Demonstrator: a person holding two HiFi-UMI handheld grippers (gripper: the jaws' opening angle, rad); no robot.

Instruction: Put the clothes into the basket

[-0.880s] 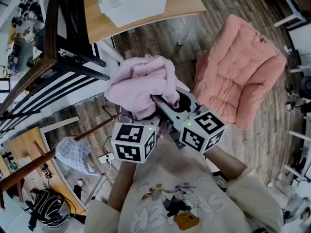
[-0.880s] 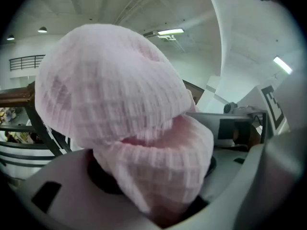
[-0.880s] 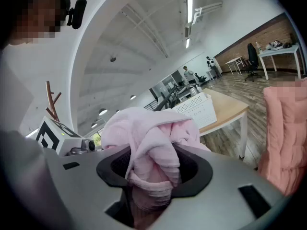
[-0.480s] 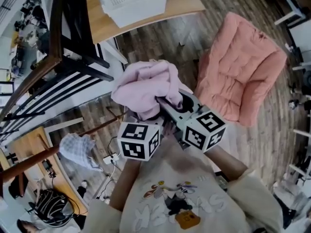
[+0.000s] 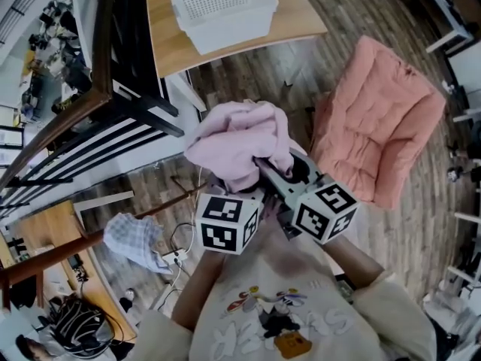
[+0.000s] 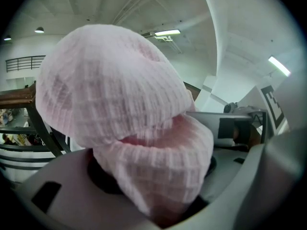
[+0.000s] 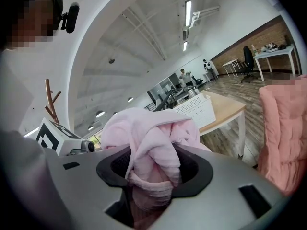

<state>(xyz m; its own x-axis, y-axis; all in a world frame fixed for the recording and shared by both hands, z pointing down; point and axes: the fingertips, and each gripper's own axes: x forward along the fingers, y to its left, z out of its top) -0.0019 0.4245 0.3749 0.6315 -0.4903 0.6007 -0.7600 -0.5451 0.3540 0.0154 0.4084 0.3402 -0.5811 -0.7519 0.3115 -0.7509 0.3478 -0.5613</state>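
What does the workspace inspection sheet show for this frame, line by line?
Surface: wooden table, holds the basket.
Job's things: white basket on the table, looks empty; pink garment held in the air, short of the table.
Clutter: checked cloth on the floor.
Grippers: left gripper and right gripper both clamped on the pink garment.
Cables: white power strip with leads on the floor.
Surroundings: pink cushioned chair, dark railing.

A dark wood-plank floor (image 5: 252,70) runs beneath a pale wooden bench (image 5: 171,40), black stair railings (image 5: 90,138) and a pink padded chair (image 5: 383,119), while overhead a white ceiling (image 7: 144,37) carries strip lights (image 7: 187,6) near a brick wall (image 7: 268,30).
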